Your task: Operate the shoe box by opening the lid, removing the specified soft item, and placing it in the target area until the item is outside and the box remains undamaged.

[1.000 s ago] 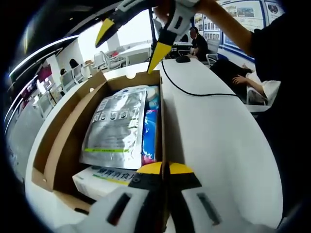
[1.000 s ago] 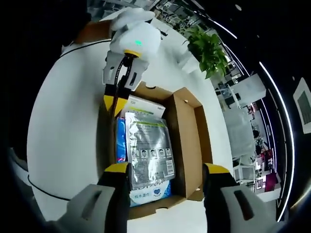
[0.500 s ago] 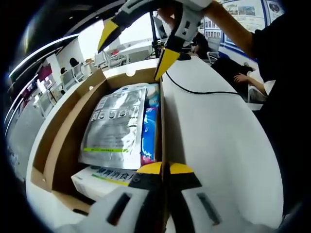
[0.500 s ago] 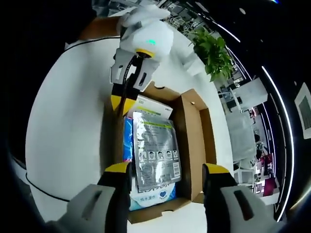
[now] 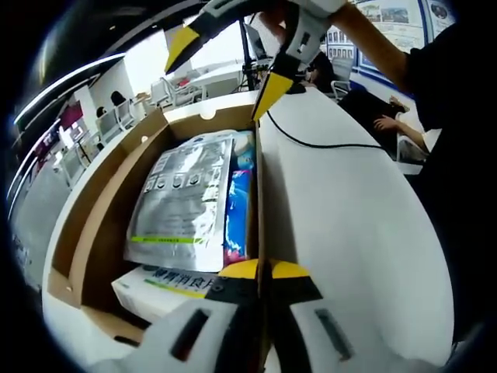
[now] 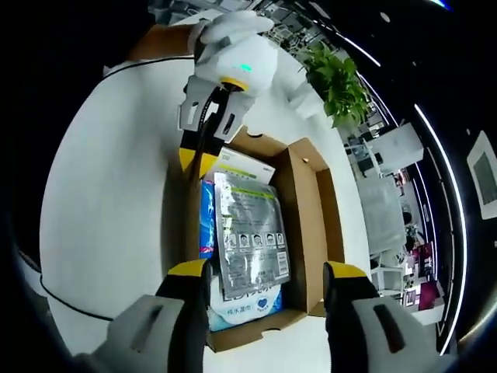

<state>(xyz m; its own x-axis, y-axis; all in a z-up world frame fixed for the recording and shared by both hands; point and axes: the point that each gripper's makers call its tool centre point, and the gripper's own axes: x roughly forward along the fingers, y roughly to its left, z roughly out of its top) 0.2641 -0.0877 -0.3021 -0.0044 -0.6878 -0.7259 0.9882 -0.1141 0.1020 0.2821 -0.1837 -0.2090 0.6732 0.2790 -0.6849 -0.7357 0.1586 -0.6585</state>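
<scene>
Jaws of the left gripper [image 5: 258,270] are pressed together on the upper edge of the cardboard shoe box's [image 5: 99,203] side wall, at the end of the box nearest that camera; from the right gripper view, this same gripper [image 6: 197,159] shows gripping that wall at the far end of the box [image 6: 311,203]. Yellow-tipped jaws of the right gripper [image 6: 264,272] stand wide apart above the open box, holding nothing; in the left gripper view they [image 5: 225,58] hang spread over the box's far end.

The box sits on a white round worktop [image 5: 349,225] with its lid opened out flat to the side away from the left gripper. Inside, on top, lies a silver soft pouch [image 5: 180,202] printed with a row of small pictures and a green stripe. Just beside it, against the clamped wall, a blue packet [image 5: 237,210] stands on its edge. A white carton [image 5: 167,284] with green print lies under the pouch at the left gripper's end. A black cable [image 5: 318,144] runs across the worktop beside the box. A potted green plant [image 6: 335,78] stands beyond the worktop, with office chairs farther off.
</scene>
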